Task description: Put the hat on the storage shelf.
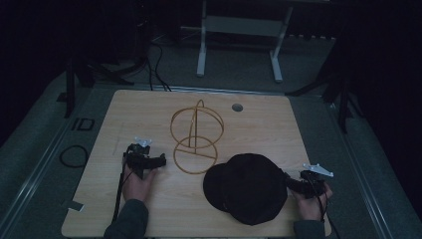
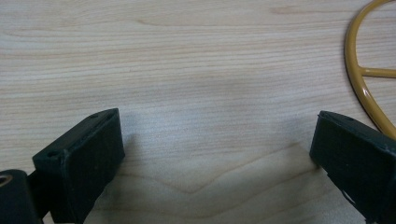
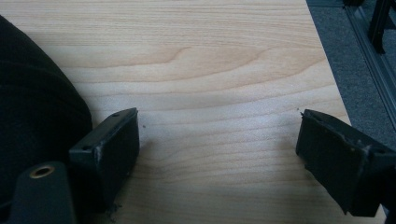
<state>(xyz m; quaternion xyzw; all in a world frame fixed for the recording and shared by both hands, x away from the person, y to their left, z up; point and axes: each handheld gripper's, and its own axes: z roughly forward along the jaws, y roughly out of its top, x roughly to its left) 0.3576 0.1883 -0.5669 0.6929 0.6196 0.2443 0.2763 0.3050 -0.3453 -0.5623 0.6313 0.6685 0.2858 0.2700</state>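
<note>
A black cap (image 1: 247, 186) lies on the wooden table (image 1: 268, 129) at the front right, and its dark cloth (image 3: 32, 98) fills the left of the right gripper view. A yellow wire stand (image 1: 196, 137) made of rings stands mid-table; one ring (image 2: 362, 79) curves in at the right of the left gripper view. My left gripper (image 1: 144, 158) rests on the table left of the stand, open, with bare wood between its jaws (image 2: 217, 144). My right gripper (image 1: 306, 181) sits right beside the cap, open and holding nothing (image 3: 217, 140).
A round hole (image 1: 237, 107) is in the table near its back edge. The table's right edge (image 3: 334, 74) lies close to my right gripper, with grey floor beyond. A white frame (image 1: 239, 30) stands on the floor behind the table. A black cable loop (image 1: 73, 155) lies left of it.
</note>
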